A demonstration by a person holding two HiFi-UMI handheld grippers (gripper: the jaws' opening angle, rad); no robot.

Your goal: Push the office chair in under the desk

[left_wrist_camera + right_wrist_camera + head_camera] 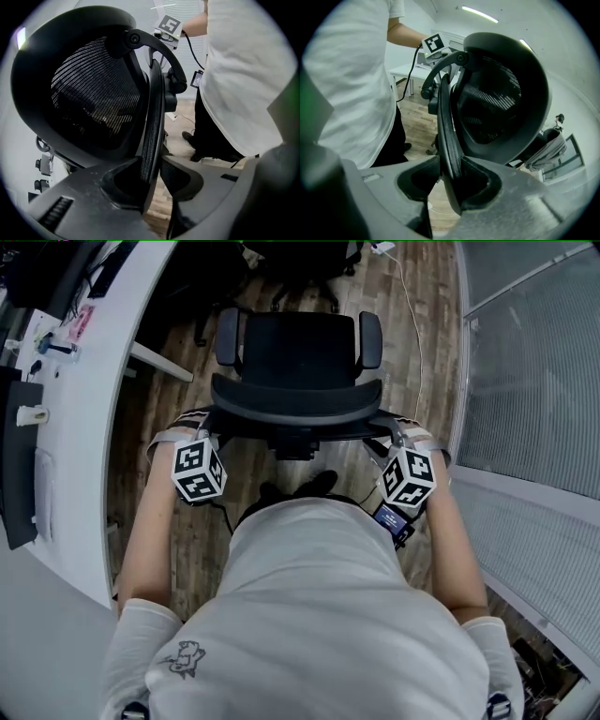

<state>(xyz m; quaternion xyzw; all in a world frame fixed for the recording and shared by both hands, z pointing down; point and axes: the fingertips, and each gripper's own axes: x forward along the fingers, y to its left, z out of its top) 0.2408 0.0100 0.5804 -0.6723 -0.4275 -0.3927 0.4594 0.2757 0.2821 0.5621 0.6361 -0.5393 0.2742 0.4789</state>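
The black office chair [300, 348] stands on the wood floor to the right of the white desk [103, 381], its seat out in the open. Its curved backrest [295, 401] faces me. My left gripper [212, 427] holds the backrest's left edge and my right gripper [386, 430] holds its right edge. In the left gripper view the thin rim of the mesh backrest [93, 93] runs down between the jaws of the left gripper [152, 164], pinched there. In the right gripper view the backrest [501, 93] rim sits clamped in the right gripper [450, 173] likewise.
A glass partition [525, 381] runs along the right, close to the chair. A white cable [412, 324] trails over the floor behind it. Dark equipment [19, 465] and small items lie on the desk. Another chair's base [300, 277] sits farther ahead.
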